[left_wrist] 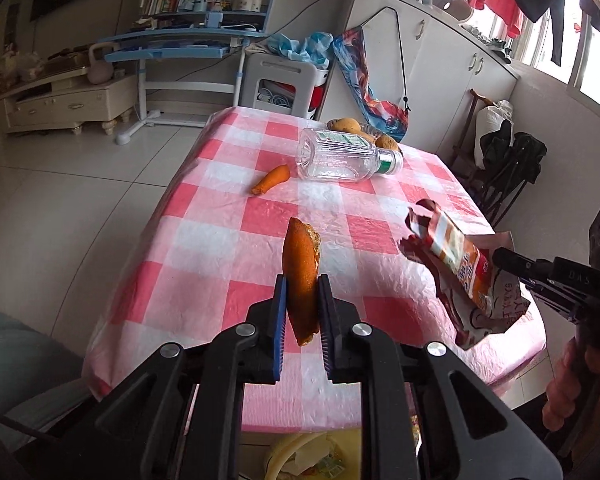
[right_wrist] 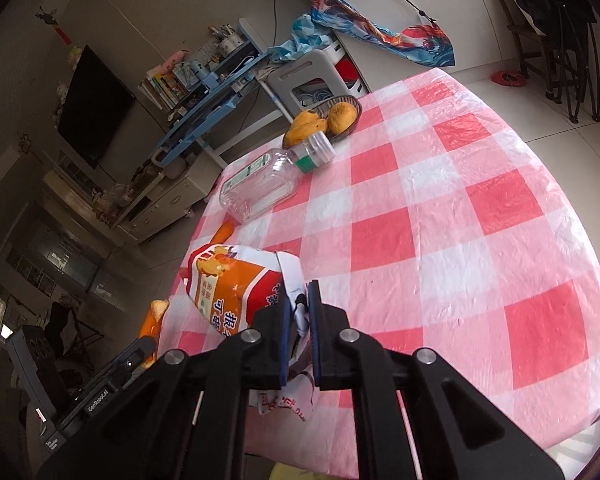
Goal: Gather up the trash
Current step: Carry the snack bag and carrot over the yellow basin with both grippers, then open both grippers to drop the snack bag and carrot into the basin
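A checked table (left_wrist: 204,240) bears a bottle (left_wrist: 348,156), carrot (left_wrist: 271,179) and fruit basket (right_wrist: 346,116).

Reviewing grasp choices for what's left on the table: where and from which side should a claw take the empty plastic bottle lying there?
Grip the plastic bottle across its wide clear body, coming from above. It lies on its side on the checked tablecloth, so both flat walls are exposed. The capped neck points toward the fruit basket, which probably crowds an approach at that end.
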A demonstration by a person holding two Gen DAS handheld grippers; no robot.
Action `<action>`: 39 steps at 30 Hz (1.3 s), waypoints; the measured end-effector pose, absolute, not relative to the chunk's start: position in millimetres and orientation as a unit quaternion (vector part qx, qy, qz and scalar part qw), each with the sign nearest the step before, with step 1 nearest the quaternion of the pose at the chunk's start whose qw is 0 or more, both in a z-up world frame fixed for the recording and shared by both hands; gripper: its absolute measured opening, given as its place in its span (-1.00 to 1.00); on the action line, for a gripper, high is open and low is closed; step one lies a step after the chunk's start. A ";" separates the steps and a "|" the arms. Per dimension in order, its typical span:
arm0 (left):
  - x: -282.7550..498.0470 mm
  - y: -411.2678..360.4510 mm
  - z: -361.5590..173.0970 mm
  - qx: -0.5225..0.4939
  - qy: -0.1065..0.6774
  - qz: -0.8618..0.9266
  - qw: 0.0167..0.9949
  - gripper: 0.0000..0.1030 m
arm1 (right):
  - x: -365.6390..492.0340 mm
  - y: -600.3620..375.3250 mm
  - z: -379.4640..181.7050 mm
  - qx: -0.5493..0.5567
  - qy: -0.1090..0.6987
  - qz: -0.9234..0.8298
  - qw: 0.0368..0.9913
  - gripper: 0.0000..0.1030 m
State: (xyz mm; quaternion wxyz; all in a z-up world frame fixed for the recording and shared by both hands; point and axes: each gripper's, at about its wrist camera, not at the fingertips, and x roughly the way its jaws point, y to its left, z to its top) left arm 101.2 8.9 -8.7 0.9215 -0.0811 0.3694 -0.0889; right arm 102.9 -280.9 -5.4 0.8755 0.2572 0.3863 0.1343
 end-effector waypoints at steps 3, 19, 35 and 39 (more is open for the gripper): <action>88.3 16.9 -4.8 -0.082 0.365 -0.085 0.924 -0.72 | 83.1 -275.3 -9.3 0.261 0.390 0.149 0.870 -0.83; 39.2 32.3 11.6 -0.082 0.345 -0.077 0.932 -0.72 | 2.3 -215.7 -39.5 0.181 0.451 0.198 0.851 -0.83; -5.5 -23.6 -28.1 0.028 0.454 -0.179 0.873 -0.71 | -9.6 -244.1 -31.3 0.214 0.383 0.105 0.892 0.38; -16.5 -49.3 -47.2 0.088 0.490 -0.212 0.841 -0.70 | -9.4 -247.6 -29.5 0.221 0.376 0.092 0.895 0.38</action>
